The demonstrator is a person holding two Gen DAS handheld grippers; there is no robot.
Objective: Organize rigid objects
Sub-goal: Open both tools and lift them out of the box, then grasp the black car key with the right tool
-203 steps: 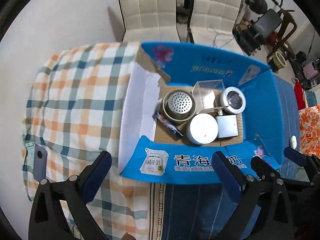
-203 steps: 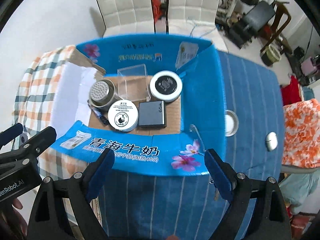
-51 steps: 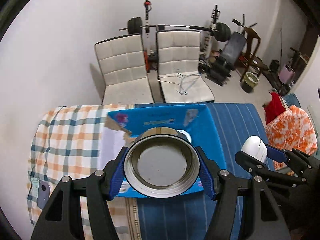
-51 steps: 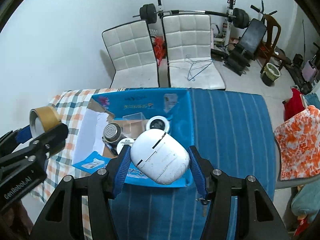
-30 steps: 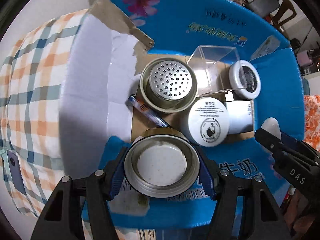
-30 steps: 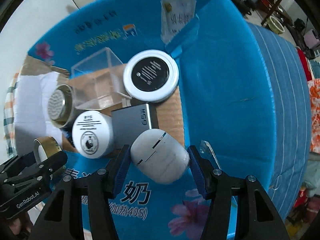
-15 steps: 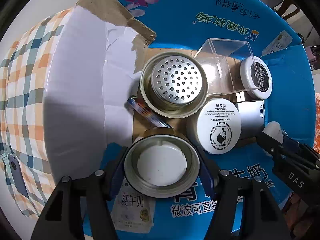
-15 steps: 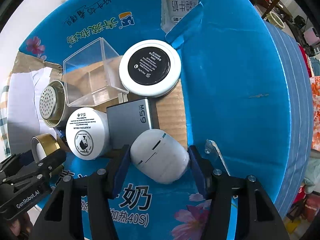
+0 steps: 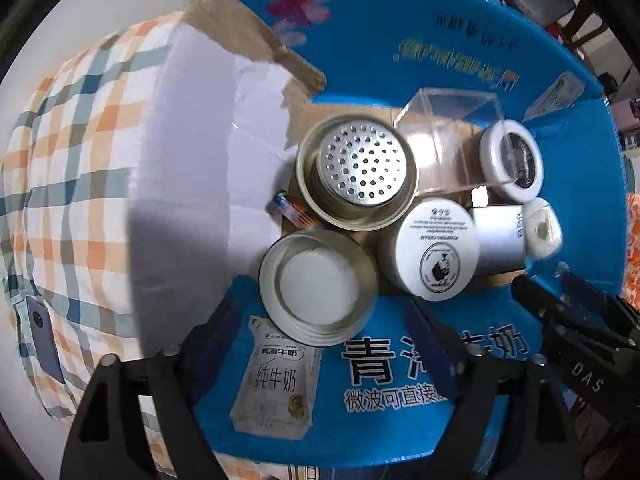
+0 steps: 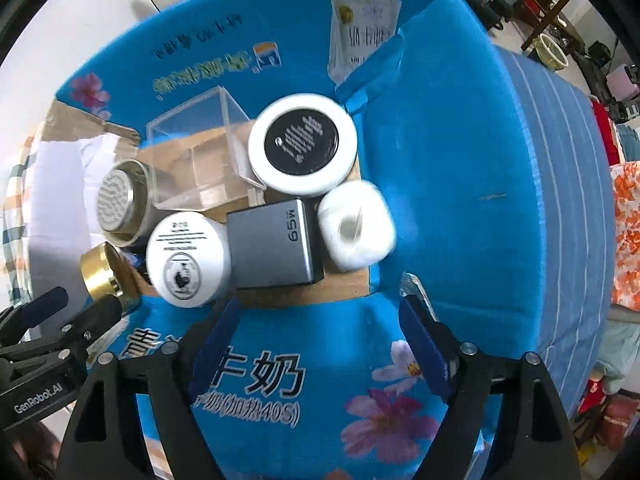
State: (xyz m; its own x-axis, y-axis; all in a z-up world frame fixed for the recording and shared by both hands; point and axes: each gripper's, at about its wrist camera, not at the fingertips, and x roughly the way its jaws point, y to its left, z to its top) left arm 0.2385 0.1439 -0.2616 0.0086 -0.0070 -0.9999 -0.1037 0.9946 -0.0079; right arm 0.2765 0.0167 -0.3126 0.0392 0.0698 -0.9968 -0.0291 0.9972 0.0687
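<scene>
Tin (image 9: 318, 286) w/ gold rim sits in box (image 9: 460, 60) at near-left corner, just ahead of left gripper (image 9: 324, 344), jaws open; white case (image 10: 354, 226) lies by charger (image 10: 272, 246), ahead of right gripper (image 10: 316, 340), jaws open too

The left claw (image 9: 324, 344) is spread wide, its blue pads clear of the gold tin (image 9: 318, 282), which sits open side up at the near edge of the blue box (image 9: 440, 52). Just behind the tin sit a metal strainer cup (image 9: 358, 170) and a pen (image 9: 294, 210); to its right are a white jar (image 9: 434, 254), a grey charger (image 9: 498, 236) and a white earbud case (image 9: 542, 234). The right claw (image 9: 568, 292) shows at the right edge.
</scene>
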